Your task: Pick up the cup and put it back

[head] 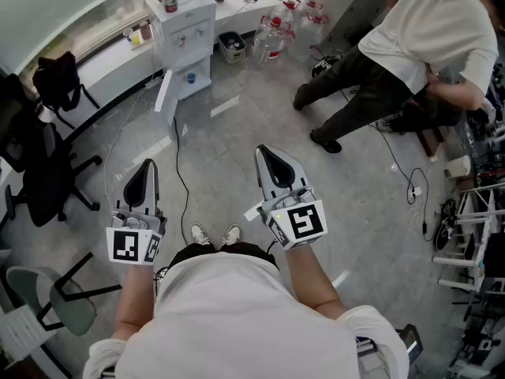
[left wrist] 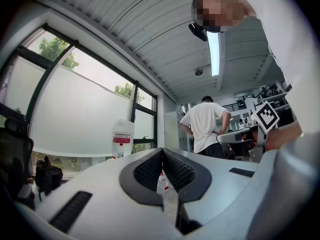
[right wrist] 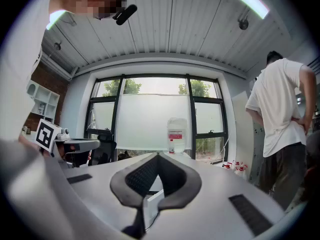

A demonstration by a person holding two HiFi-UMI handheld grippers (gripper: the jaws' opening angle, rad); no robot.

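Grey polished stone floor (head: 237,125) fills the head view, and over it the person holds both tools level, side by side and apart. The left gripper (head: 147,166), pale grey with a black-and-white marker cube at its back, has its jaws pressed together: in the left gripper view its black ribbed pads (left wrist: 149,171) meet at the tip and pinch nothing. The right gripper (head: 265,150) stands the same way (in the right gripper view its black pads (right wrist: 142,176) close to a point, with only the room beyond them). The cup cannot be made out with any certainty in these views, so where it lies relative to either pair of jaws cannot be told. Ahead of the jaws, by the window wall, stands a white water dispenser (head: 185,34) with a clear bottle on top, and near it on the right is a cluster of clear plastic water jugs with red caps (head: 276,34). A black office chair (head: 43,172) stands at the left. The wearer's white shoes (head: 231,234) show between the two grippers. A second person in a white shirt and dark trousers (head: 410,46) bends over at the upper right.
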